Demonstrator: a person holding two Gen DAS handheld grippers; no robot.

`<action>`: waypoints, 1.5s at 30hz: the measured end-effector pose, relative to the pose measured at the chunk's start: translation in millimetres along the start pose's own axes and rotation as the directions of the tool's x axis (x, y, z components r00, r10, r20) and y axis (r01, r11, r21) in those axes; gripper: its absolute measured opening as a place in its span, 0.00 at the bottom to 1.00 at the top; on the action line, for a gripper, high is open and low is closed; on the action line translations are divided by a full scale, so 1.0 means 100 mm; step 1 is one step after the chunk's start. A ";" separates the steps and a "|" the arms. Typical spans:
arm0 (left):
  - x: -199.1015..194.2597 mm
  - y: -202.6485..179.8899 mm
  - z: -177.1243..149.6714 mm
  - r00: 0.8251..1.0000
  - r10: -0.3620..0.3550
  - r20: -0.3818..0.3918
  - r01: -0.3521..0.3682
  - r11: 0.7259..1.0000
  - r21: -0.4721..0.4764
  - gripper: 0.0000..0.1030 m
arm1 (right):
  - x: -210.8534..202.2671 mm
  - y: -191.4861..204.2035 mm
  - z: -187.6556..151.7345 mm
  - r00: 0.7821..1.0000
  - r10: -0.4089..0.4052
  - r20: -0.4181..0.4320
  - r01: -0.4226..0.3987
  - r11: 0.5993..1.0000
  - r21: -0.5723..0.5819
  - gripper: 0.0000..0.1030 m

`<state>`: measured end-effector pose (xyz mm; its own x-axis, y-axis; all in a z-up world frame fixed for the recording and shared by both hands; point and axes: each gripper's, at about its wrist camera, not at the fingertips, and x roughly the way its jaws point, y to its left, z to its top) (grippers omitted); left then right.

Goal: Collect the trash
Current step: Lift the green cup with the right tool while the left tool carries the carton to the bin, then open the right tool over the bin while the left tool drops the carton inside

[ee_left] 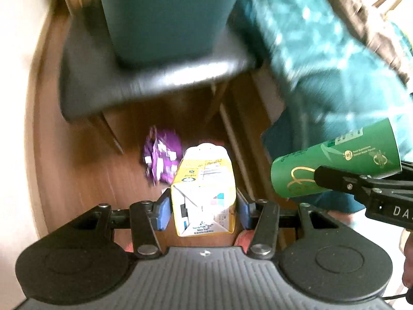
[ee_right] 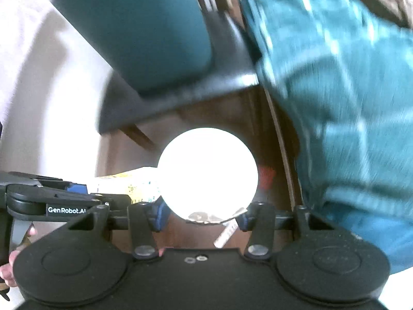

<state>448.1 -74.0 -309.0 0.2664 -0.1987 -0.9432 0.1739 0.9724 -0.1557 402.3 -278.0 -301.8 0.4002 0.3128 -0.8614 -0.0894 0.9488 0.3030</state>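
Note:
My left gripper (ee_left: 203, 208) is shut on a yellow and white drink carton (ee_left: 204, 193) and holds it above the wooden floor. My right gripper (ee_right: 202, 213) is shut on a green paper cup (ee_left: 335, 162); in the right wrist view I look at its white bottom (ee_right: 207, 173). The cup hangs to the right of the carton. The carton also shows in the right wrist view (ee_right: 129, 183), held by the left gripper (ee_right: 77, 190). A crumpled purple wrapper (ee_left: 161, 159) lies on the floor under a chair, beyond the carton.
A chair with a dark seat (ee_left: 144, 77) and teal backrest (ee_left: 170, 13) stands ahead. A teal patterned cloth (ee_left: 322, 51) hangs down on the right. A white wall (ee_left: 15, 77) curves along the left. Something red (ee_right: 265, 177) lies on the floor.

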 end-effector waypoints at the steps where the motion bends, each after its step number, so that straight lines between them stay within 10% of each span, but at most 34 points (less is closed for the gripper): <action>1: -0.19 -0.03 0.06 1.000 -0.001 0.030 0.001 1.000 0.008 0.48 | -0.14 0.05 0.08 1.000 0.008 0.022 -0.007 1.000 -0.010 0.47; 10: -1.47 -0.10 0.66 0.971 -0.048 0.236 0.041 0.998 0.038 0.48 | -1.15 0.54 0.97 0.971 0.038 0.235 0.004 0.984 -0.177 0.47; 23: -2.33 0.09 1.84 0.873 0.058 0.484 -0.085 0.996 0.034 0.48 | -1.50 1.02 2.19 0.903 0.076 0.424 0.064 0.950 -0.306 0.47; 32: -1.77 0.21 2.47 0.906 0.129 0.403 -0.152 0.988 0.027 0.48 | -0.77 1.28 2.54 0.939 -0.023 0.342 0.170 0.898 -0.407 0.47; 45: -0.93 0.24 2.89 0.966 0.162 0.199 -0.173 0.984 0.038 0.48 | -0.06 1.18 2.76 0.980 -0.088 0.178 0.147 0.923 -0.355 0.47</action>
<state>701.5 -67.6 -140.6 0.4747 -0.0588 -0.8782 0.1616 0.9866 0.0213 640.9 -180.0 -148.1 0.5626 0.2152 -0.7982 -0.3476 0.9376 0.0079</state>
